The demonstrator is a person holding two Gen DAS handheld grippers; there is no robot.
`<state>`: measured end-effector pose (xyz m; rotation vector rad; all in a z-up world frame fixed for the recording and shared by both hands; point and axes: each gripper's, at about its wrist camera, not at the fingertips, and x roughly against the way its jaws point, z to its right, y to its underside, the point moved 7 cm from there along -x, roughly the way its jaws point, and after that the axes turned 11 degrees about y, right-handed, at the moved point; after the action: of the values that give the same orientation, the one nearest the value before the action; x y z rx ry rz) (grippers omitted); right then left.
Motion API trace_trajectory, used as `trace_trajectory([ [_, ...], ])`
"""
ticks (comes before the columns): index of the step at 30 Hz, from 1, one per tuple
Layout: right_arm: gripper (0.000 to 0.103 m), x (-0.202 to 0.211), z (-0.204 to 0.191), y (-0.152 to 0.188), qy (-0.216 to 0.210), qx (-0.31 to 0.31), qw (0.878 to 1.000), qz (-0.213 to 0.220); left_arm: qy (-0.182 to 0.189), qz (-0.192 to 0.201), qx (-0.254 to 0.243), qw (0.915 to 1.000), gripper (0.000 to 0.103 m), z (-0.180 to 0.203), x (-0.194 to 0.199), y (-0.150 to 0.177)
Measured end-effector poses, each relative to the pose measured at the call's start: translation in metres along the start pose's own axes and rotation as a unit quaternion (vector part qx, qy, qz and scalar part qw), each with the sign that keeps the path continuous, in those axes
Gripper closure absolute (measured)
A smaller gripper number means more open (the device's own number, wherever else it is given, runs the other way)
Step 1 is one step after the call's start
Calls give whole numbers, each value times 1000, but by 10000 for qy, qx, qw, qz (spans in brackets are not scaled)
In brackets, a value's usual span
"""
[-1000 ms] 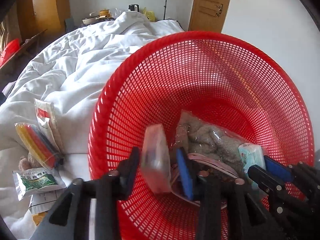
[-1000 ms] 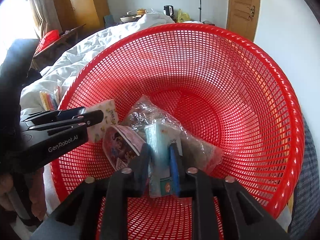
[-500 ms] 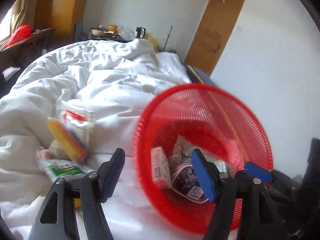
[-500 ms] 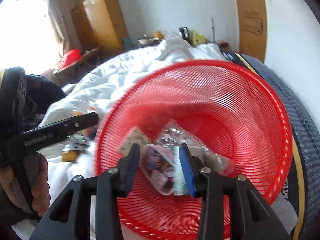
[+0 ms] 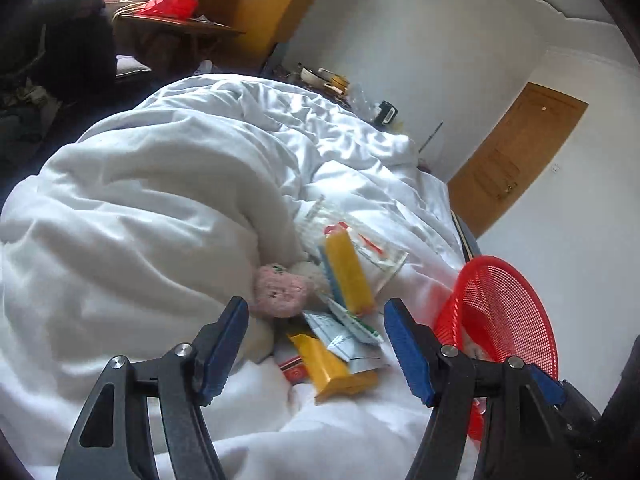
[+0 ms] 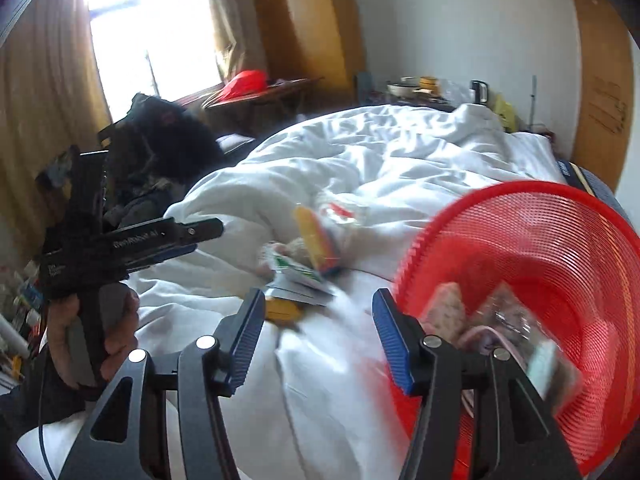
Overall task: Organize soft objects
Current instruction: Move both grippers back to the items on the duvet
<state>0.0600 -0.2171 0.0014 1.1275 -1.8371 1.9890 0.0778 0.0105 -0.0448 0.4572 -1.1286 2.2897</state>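
Soft packets and a pink plush toy (image 5: 280,290) lie heaped on the rumpled white duvet (image 5: 160,200) beside the red mesh plastic basket (image 6: 560,240), whose bagged contents only the right view shows. Left gripper (image 5: 316,344) and right gripper (image 6: 318,340) both gape wide, holding nothing.

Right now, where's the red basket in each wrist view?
Left wrist: red basket sits at lower right, beyond the left claw, partly cut by its right finger.
Right wrist: it fills the right side, tilted toward the camera, packets inside, beside the right claw.
Shared landmark: the upright yellow packet on the white duvet.
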Motion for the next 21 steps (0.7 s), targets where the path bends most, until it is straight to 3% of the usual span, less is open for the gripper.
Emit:
trace_trajectory([
  [6, 48, -27, -50, -12, -219, 387, 9989, -153, -102, 29, 126, 9999, 29, -16, 3, 1],
  [12, 48, -64, -76, -16, -164, 726, 9966, -358, -238, 243, 163, 9993, 29, -25, 15, 1],
  [17, 49, -109, -86, -19, 101, 971, 9932, -634, -293, 5, 422, 9987, 30, -42, 4, 5],
  [21, 59, -144, -92, -17, 268, 1093, 9904, -808, -322, -202, 555, 9977, 30, -50, -4, 10],
])
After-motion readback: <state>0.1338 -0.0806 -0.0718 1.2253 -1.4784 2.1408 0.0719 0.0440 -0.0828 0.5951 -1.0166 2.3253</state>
